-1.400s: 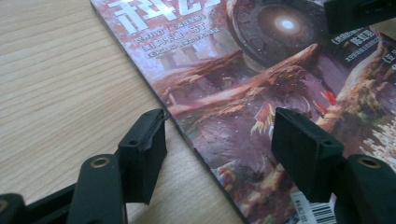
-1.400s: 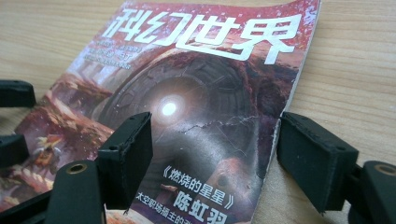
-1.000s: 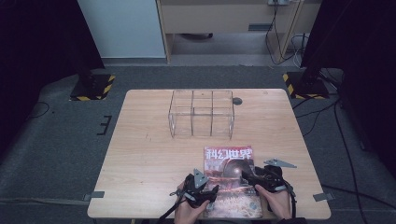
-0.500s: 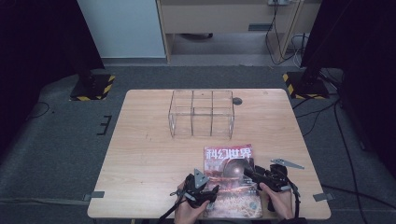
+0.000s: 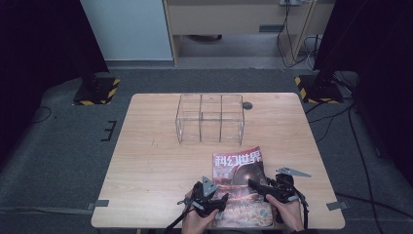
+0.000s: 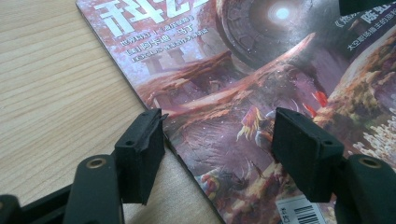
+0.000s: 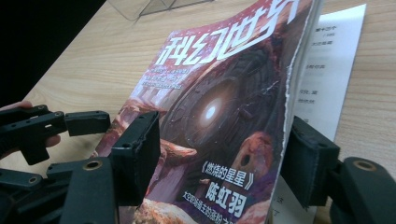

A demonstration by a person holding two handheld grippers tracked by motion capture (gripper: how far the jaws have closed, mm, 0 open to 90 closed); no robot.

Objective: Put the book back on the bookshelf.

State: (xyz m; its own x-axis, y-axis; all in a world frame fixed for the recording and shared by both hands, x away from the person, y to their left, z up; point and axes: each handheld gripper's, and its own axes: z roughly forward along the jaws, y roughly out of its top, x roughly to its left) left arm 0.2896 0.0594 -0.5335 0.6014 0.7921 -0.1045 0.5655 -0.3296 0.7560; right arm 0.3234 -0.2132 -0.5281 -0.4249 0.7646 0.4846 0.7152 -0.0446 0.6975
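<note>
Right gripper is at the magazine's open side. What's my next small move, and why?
Probably close the right gripper on the raised edge of the glossy reddish magazine's cover. That edge stands lifted off the white inner page between the jaws, which appear apart. The left gripper straddles the spine side, open.

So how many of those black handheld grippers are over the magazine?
2. The left gripper straddles the magazine at its left edge; the right gripper reaches over its right side, by the lifted cover edge.
</note>
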